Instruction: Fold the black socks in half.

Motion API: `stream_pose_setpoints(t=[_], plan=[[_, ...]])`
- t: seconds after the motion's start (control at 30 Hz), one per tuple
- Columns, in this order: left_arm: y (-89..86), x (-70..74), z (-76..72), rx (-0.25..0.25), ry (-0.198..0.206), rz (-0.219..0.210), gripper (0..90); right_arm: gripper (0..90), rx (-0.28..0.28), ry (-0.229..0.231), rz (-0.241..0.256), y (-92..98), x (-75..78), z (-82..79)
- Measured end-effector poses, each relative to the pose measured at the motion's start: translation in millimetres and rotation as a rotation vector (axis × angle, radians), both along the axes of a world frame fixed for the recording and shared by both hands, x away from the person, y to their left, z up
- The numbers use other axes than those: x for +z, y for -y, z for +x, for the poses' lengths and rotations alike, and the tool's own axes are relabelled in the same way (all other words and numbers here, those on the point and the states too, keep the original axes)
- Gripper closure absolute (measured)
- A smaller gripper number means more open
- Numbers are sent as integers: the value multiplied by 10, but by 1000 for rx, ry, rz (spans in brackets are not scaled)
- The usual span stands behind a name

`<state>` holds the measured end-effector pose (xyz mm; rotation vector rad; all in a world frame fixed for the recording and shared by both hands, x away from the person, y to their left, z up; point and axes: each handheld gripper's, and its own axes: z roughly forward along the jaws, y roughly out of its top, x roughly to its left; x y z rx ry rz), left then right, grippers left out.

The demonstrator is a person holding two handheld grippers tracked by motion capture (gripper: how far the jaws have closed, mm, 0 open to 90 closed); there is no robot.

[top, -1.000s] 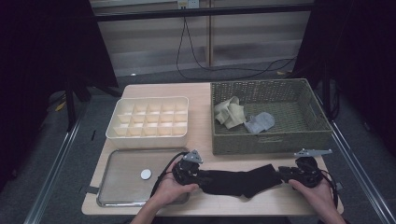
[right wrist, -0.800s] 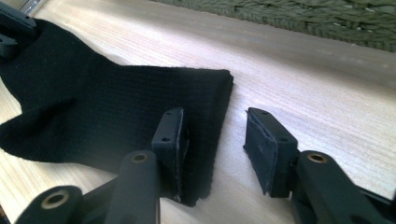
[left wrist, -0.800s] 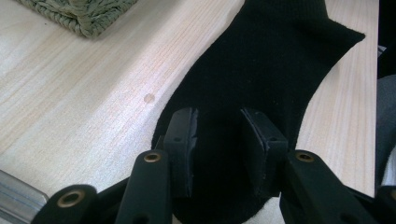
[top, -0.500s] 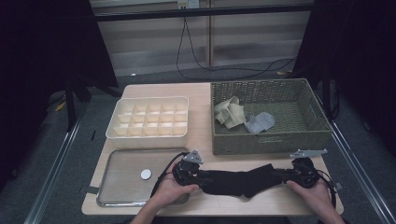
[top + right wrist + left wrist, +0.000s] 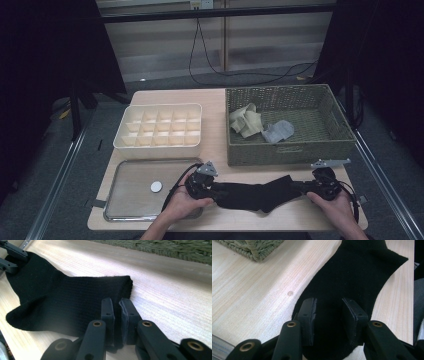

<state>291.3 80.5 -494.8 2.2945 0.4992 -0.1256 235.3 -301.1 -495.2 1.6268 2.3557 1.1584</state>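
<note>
Since a second ago the right gripper (image 5: 311, 188) has shifted slightly outward along the table's near edge, and the black knitted sock (image 5: 252, 194) now lies drawn out longer between the two tools. That gripper's jaws are pinched nearly together on the sock's cuff edge, the fabric caught between the pads (image 5: 108, 315). The left gripper (image 5: 212, 189) stands with its jaws parted over the sock's toe end; its pads (image 5: 308, 315) sit on or just above the cloth, and whether they press on it is hard to tell. The sock lies flat on the pale wooden table (image 5: 215, 130), just in front of the green woven basket (image 5: 334, 116), which holds a beige cloth (image 5: 246, 120) and a grey cloth (image 5: 278, 131). Beside the left hand (image 5: 181, 203) lies a shallow metal tray (image 5: 126, 186) with a small white disc (image 5: 156, 186) on it. Behind the tray sits a cream plastic box of many compartments (image 5: 159, 128).
</note>
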Motion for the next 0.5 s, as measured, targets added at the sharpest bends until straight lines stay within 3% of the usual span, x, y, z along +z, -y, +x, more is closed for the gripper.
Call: stream_pose_setpoints(t=[0.03, 0.37, 0.5], plan=[[-12, 10, 8, -10, -3, 15, 627, 828, -3, 4, 3, 4, 1, 1], [-4, 3, -23, -3, 4, -6, 568, 834, -25, 25, 83, 51, 55, -34], [-1, 14, -28, -10, 10, 14, 564, 834, -25, 47, 99, 68, 98, -53]])
